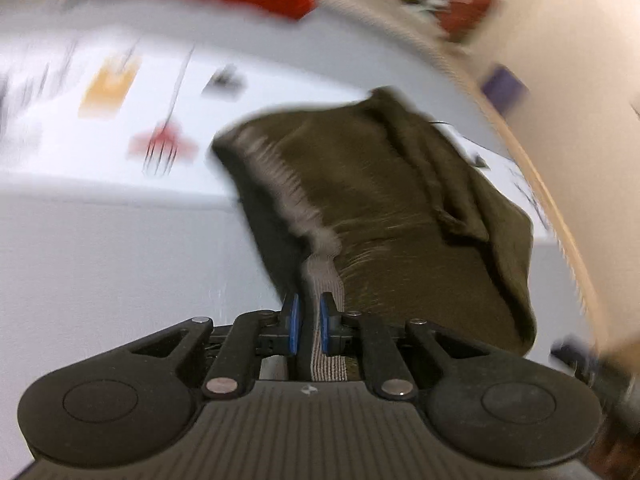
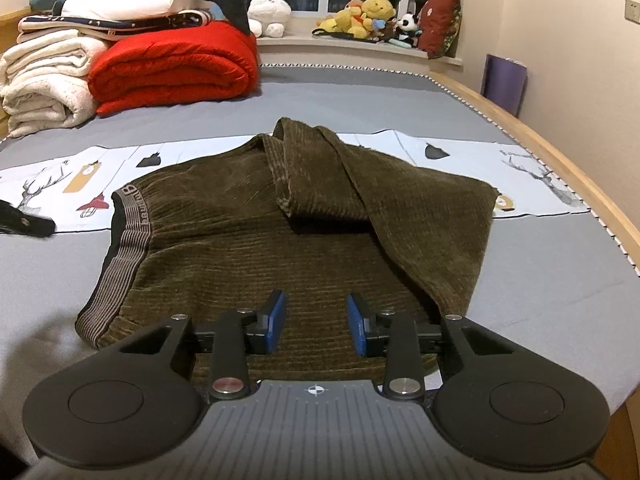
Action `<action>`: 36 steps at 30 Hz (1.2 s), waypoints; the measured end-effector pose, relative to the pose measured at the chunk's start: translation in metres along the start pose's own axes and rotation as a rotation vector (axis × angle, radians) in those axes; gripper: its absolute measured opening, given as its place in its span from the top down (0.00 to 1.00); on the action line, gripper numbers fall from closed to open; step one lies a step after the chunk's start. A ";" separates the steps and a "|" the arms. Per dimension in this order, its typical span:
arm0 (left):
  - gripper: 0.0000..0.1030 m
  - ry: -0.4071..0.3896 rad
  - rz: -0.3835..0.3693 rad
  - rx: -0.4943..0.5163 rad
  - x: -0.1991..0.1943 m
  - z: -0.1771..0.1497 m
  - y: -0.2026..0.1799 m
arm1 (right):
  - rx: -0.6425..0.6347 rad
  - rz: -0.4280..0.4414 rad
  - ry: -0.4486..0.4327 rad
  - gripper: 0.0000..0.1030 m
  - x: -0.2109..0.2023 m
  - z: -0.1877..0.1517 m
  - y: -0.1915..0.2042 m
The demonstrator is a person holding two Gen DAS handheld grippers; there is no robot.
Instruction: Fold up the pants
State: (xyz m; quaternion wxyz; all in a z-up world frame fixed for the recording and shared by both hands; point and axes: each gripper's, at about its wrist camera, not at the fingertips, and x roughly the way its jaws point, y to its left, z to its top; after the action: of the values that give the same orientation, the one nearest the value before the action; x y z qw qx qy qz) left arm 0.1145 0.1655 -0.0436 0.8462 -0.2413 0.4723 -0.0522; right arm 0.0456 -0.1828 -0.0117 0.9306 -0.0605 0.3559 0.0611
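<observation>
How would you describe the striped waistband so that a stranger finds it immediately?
On the grey bed lie olive-brown corduroy pants. Along their left edge runs a grey striped elastic waistband with lettering, the only smooth, pale band on the ribbed fabric.

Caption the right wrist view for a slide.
Open right gripper hovers over olive corduroy pants on the grey bed.

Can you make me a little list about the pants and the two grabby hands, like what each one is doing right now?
pants: olive-brown corduroy pants, partly folded, one leg lying across the top
waistband: striped grey waistband along the left edge
left gripper: left gripper shut on the waistband; that view is blurred
right gripper: right gripper open over the near edge of the pants, holding nothing
surface: grey bed
behind: red blanket rolled up
</observation>
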 end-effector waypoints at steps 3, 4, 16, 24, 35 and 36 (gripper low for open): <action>0.81 0.049 -0.034 -0.049 0.022 0.010 0.004 | 0.000 0.009 0.024 0.65 0.009 0.000 0.000; 0.75 0.056 -0.021 -0.029 0.029 0.013 0.000 | 0.000 0.011 0.031 0.65 0.012 0.001 0.001; 0.29 0.131 0.068 0.061 0.097 0.012 -0.010 | -0.036 0.028 0.077 0.65 0.035 0.005 0.017; 0.72 0.076 0.121 0.255 0.098 0.003 -0.034 | -0.064 0.004 0.082 0.65 0.038 0.005 0.030; 0.88 -0.102 0.078 0.201 0.014 0.019 0.006 | -0.084 -0.032 0.055 0.65 0.031 0.003 0.039; 0.88 -0.104 0.084 0.192 0.007 0.018 0.014 | -0.084 -0.032 0.056 0.65 0.030 0.003 0.040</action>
State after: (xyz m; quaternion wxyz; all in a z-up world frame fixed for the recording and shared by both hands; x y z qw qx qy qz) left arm 0.1312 0.1824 -0.0473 0.8902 -0.1414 0.4303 -0.0488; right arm 0.0633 -0.1407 -0.0328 0.9178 -0.1067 0.3778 0.0594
